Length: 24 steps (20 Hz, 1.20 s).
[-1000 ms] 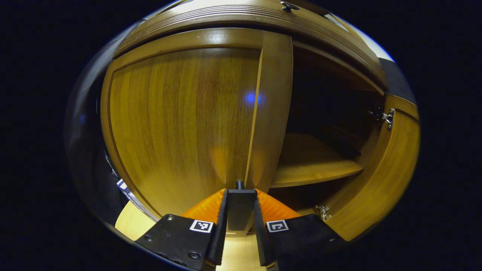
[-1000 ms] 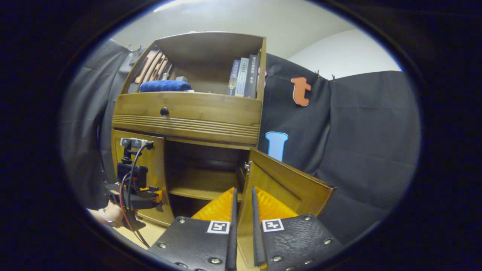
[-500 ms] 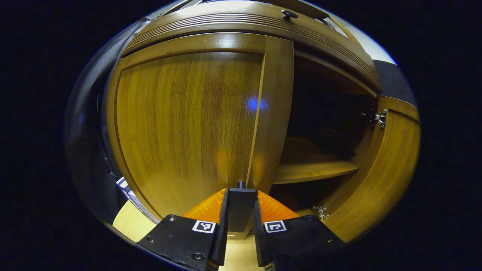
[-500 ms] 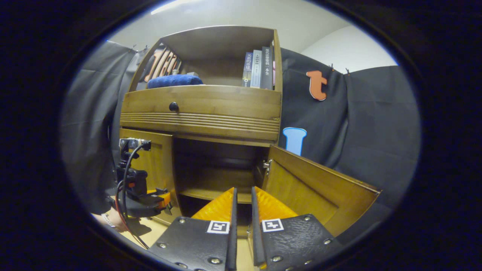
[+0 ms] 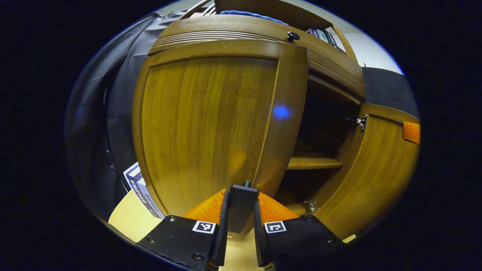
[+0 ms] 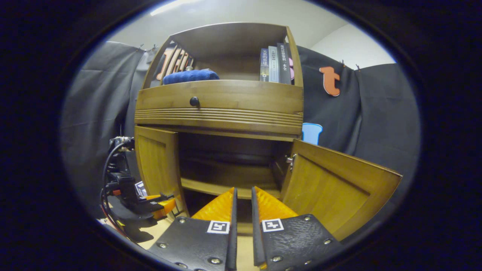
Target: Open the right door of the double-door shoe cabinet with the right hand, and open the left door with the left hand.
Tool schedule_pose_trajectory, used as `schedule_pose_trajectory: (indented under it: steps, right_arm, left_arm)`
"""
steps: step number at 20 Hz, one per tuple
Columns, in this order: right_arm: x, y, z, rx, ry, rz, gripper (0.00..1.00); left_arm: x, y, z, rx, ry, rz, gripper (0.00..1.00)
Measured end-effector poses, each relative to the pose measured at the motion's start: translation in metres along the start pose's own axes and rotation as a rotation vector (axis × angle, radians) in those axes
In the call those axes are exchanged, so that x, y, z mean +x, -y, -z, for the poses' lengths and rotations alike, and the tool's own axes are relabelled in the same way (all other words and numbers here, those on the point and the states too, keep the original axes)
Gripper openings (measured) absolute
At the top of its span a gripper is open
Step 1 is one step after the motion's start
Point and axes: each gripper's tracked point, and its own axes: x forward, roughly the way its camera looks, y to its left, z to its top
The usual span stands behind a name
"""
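Note:
The wooden shoe cabinet [image 6: 222, 113] faces me. Its left door [image 5: 211, 124] stands partly swung out, and my left gripper [image 5: 241, 201] is shut on the dark handle [image 5: 241, 205] near the door's lower free edge. In the right gripper view that same left gripper [image 6: 162, 205] sits low beside the left door [image 6: 156, 165]. The right door [image 6: 339, 188] hangs wide open, its hinge [image 6: 290, 160] showing. My right gripper [image 6: 243, 210] hovers in front of the open cabinet, off the door, fingers close together with nothing between them.
Inside runs a wooden shelf [image 6: 226, 186]. Above the doors is a drawer with a black knob [image 6: 194, 101], and over it a shelf with a blue cloth [image 6: 190, 76] and books [image 6: 275, 64]. A flat box [image 5: 141, 188] leans left of the cabinet on the pale floor [image 5: 130, 222].
The left door has swung further out with my left gripper on its handle. My right gripper has drawn back from the right door, which now stands wider open.

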Motion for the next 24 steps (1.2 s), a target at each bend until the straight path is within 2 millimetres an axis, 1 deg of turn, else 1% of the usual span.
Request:
schedule_pose_trajectory:
  steps: [1,2,5,6,7,10,11,12,14,15,17,19,23,24]
  right_arm:
    - [-0.001,-0.005,0.0,-0.003,-0.002,-0.008,0.17]
    - [-0.002,-0.009,0.001,-0.008,-0.004,-0.015,0.17]
    - [-0.002,-0.024,0.003,-0.005,-0.009,-0.046,0.17]
    - [-0.001,-0.029,0.004,-0.001,-0.012,-0.06,0.17]
    - [0.0,-0.036,0.005,0.001,-0.014,-0.073,0.17]
    - [0.005,-0.056,0.006,0.0,-0.02,-0.117,0.17]
    - [0.007,-0.063,0.006,-0.001,-0.02,-0.133,0.17]
    - [0.008,-0.07,0.008,-0.002,-0.022,-0.149,0.17]
    - [0.013,-0.085,0.009,-0.004,-0.027,-0.18,0.17]
    - [0.015,-0.091,0.01,-0.006,-0.031,-0.195,0.17]
    - [0.018,-0.101,0.011,-0.009,-0.035,-0.22,0.17]
    - [0.021,-0.11,0.013,-0.01,-0.04,-0.24,0.17]
    - [0.027,-0.125,0.016,-0.012,-0.05,-0.28,0.17]
    - [0.026,-0.127,0.019,-0.012,-0.052,-0.291,0.17]
  left_arm:
    - [-0.006,-0.002,0.001,-0.01,0.001,-0.003,0.36]
    - [-0.012,-0.004,0.002,-0.02,0.001,-0.004,0.33]
    - [-0.03,-0.013,0.004,-0.046,0.0,0.005,0.33]
    - [-0.036,-0.015,0.005,-0.054,0.0,0.008,0.3]
    - [-0.042,-0.018,0.005,-0.062,-0.003,0.01,0.33]
    - [-0.059,-0.027,0.009,-0.068,-0.007,0.014,0.33]
    - [-0.062,-0.03,0.008,-0.068,-0.008,0.014,0.36]
    - [-0.068,-0.033,0.009,-0.07,-0.008,0.014,0.33]
    - [-0.08,-0.041,0.012,-0.07,-0.009,0.014,0.33]
    - [-0.084,-0.045,0.012,-0.067,-0.008,0.011,0.3]
    - [-0.093,-0.054,0.015,-0.057,-0.012,-0.008,0.36]
    - [-0.101,-0.063,0.015,-0.072,-0.009,-0.027,0.33]
    - [-0.12,-0.085,0.019,-0.127,-0.016,-0.061,0.33]
    - [-0.124,-0.092,0.019,-0.14,-0.011,-0.074,0.32]
